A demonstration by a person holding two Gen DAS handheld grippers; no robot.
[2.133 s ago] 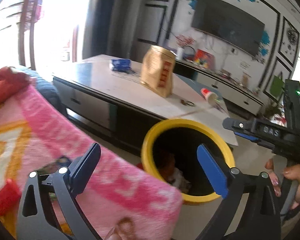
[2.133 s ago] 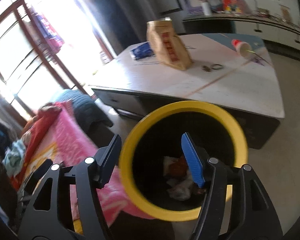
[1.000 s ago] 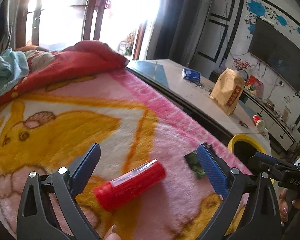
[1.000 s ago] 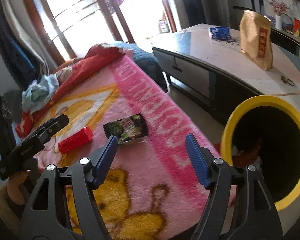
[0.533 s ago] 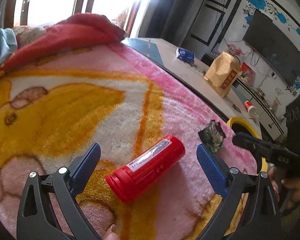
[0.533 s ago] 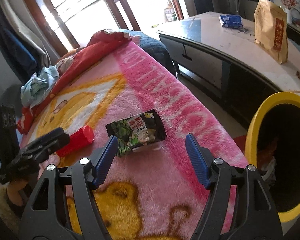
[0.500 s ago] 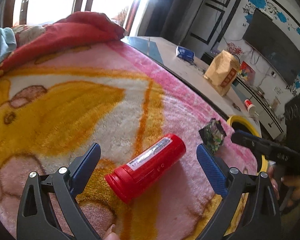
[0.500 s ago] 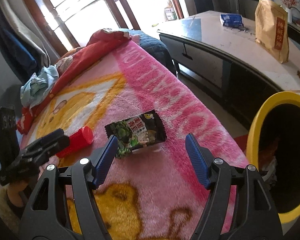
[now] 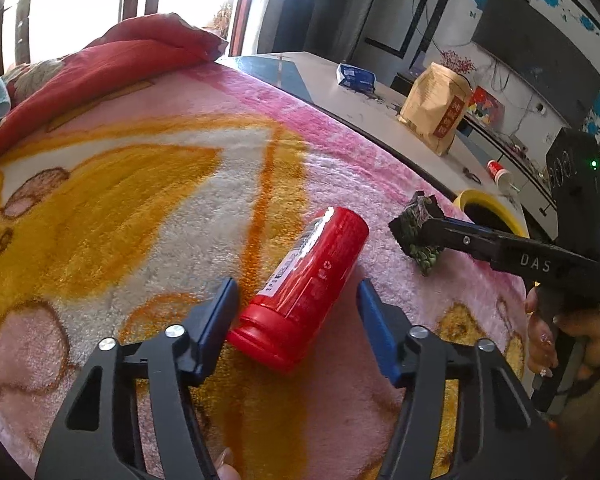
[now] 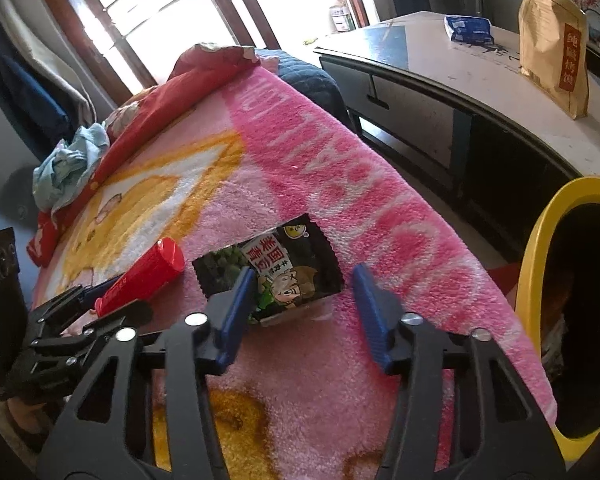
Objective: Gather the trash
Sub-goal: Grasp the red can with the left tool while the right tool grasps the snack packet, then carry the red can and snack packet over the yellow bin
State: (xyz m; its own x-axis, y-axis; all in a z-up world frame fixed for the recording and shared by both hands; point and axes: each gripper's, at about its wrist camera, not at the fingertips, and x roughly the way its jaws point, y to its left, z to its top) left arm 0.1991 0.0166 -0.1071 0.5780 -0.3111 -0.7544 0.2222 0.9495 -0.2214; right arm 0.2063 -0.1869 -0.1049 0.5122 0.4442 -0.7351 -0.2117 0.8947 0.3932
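The left gripper [image 9: 296, 312] stands over the red bottle [image 9: 300, 288], which lies on its side on the pink blanket [image 9: 140, 200], its cap end toward the gripper. Its jaws have just been closing and now stand about half open on either side of the bottle; a small gap shows at each blue pad, so I judge nothing is gripped yet. The bottle lies slanted to the gripper, probably so the pads can meet its round sides.

The right gripper [image 10: 304, 296] does the same with the green snack wrapper [image 10: 268, 276], which lies flat on the blanket just ahead of it. Its jaws have also just been closing; the left pad covers one edge of the wrapper and the right pad stands apart beside it, so the wrapper is not held. The yellow bin [image 10: 540, 256] waits to the right of this gripper, beside the blanket edge, near enough for both pieces of trash to be dropped in.

Whether the left pad of the right gripper touches the wrapper is hard to tell. The bin is cut off by the frame and dark inside; only pale scraps show. On the surface [image 10: 480, 80] beyond stand a brown paper bag [image 10: 556, 44] and a blue packet [image 10: 468, 28]
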